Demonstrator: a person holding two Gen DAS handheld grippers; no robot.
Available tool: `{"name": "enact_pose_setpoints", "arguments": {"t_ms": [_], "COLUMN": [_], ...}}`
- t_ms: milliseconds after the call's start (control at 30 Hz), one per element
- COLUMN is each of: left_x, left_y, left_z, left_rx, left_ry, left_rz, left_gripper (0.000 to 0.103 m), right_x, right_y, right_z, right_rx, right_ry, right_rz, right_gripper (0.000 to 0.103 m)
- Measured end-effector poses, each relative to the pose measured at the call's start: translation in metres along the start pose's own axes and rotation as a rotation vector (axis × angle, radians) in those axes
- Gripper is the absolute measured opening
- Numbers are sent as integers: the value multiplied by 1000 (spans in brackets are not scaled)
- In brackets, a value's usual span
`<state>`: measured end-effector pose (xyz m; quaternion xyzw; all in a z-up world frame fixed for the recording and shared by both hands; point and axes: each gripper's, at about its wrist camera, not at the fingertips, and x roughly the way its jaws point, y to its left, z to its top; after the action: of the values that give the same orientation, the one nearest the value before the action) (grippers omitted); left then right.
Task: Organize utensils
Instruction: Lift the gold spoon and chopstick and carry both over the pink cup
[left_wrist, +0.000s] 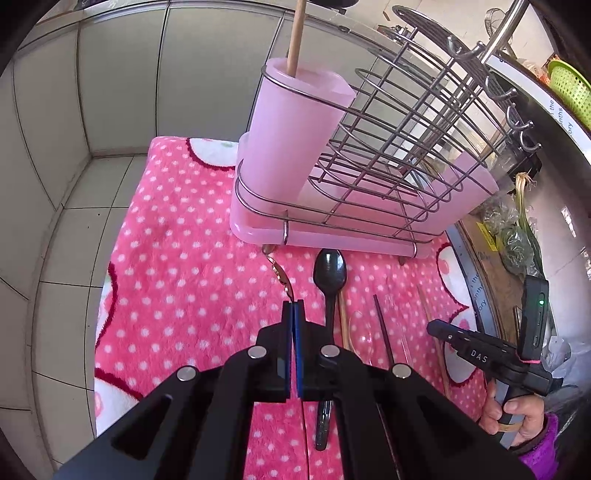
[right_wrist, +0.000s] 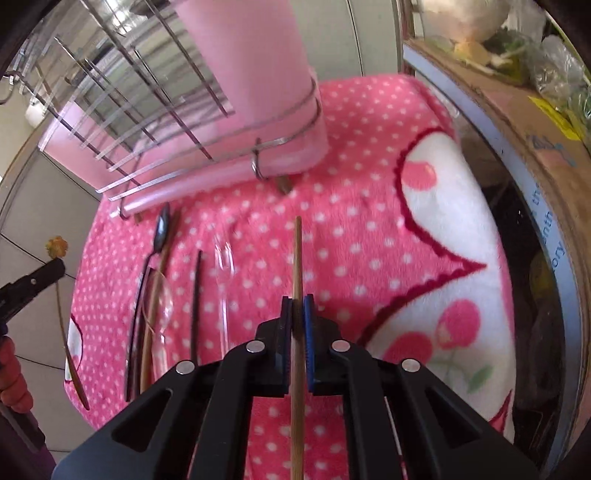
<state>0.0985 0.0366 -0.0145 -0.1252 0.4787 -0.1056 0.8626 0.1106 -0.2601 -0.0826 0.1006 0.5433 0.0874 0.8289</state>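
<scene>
Both claws were clamped: the right gripper (right_wrist: 296, 306) pinched a wooden chopstick (right_wrist: 297, 254) over the pink blanket (right_wrist: 351, 221), the left gripper (left_wrist: 293, 314) a thin gold spoon (left_wrist: 282, 277). A black spoon (left_wrist: 328, 273) lay just before the rack (left_wrist: 388, 155).

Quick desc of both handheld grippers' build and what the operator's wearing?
Both grippers, left and right, are matte black plastic linkages with silver round pivot pins and blue pads on the inner faces of the fingers. The right one carries white "DAS" lettering and a black module with a green LED. Fuzzy purple sleeve at the right hand.
</scene>
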Motion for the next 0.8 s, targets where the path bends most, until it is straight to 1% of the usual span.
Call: {"name": "enact_pose_setpoints", "arguments": {"t_ms": [267, 400, 467, 567, 700, 800], "left_x": [-4, -7, -11, -21, -45, -69], "left_y": [-1, 0, 2, 3, 3, -1], "left_z": [-1, -1, -2, -2, 2, 8], "left_rx": [15, 14, 12, 14, 12, 22], "left_ry": [-7, -15, -24, -49, -122, -202], "left_rz": [4, 4, 2, 3, -10, -15], "left_gripper": [1, 1, 1, 1, 1, 1], "right_x": [9, 12, 11, -10, -65, -103], "right_y": [8, 11, 8, 7, 16, 26], "right_z": [17, 20, 19, 14, 7, 5], "right_rx": [-44, -39, -23, -12, -37, -77], "right_ry": [35, 29, 11, -59, -227, -355], "right_rz": [-35, -27, -2, 44, 109, 120], "right_gripper": [7, 6, 6, 6, 6, 6]}}
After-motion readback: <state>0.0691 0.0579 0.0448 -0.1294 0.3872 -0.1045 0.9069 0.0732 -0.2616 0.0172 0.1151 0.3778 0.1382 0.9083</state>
